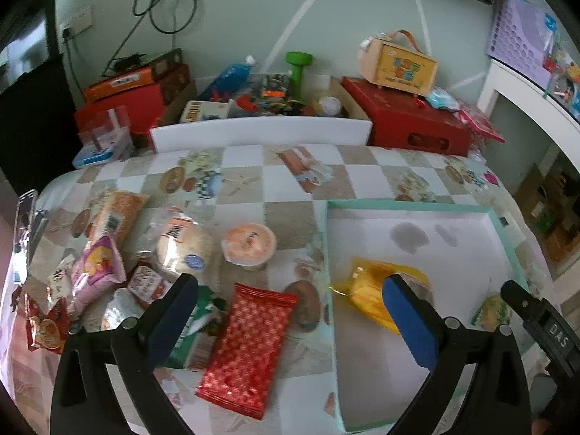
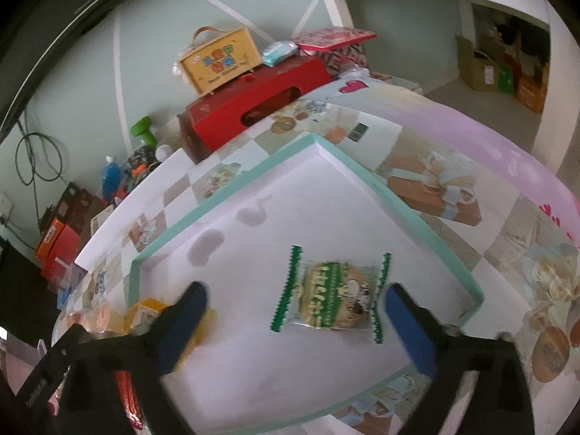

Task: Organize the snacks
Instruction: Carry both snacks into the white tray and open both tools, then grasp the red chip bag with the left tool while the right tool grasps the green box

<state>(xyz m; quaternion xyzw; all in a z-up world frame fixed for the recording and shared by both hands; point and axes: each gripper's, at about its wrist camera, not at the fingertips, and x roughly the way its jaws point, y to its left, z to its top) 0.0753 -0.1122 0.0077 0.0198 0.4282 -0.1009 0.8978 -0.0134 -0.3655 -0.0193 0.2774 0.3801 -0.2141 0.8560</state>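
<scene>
so the tray (image 1: pixel 500 224) is the anchor here, mint-edged with a white floor, sitting on the checkered tablecloth (image 1: pixel 282 185). two snacks are inside it. the yellow packet (image 1: pixel 366 290) lies near the tray's left wall, long axis slanting from that wall toward the tray's middle, and part of it hides behind a blue pad. the green cookie pack (image 2: pixel 331 295) lies flat further right in the tray, near its front right corner, its zigzag-sealed ends pointing left and right in the right wrist view, so its long axis runs across that view.

left gripper (image 1: pixel 290 311) is spread wide, nothing between the pads; one pad hangs over the pile outside the tray, the other over the yellow packet. right gripper (image 2: pixel 295 317) is spread wide too, hovering above the cookie pack, pads clear of it on both sides.

left of the tray, outside it: a red packet (image 1: pixel 250 348) just beside the wall, long axis running roughly along that wall, a round jelly cup (image 1: pixel 249 244) further back, a round bun pack (image 1: pixel 185 246), a pink bag (image 1: pixel 96 272) and an orange cracker pack (image 1: pixel 117 217) tilted toward the back. behind the tray, past the table edge, sits a red box (image 1: pixel 409 123).
</scene>
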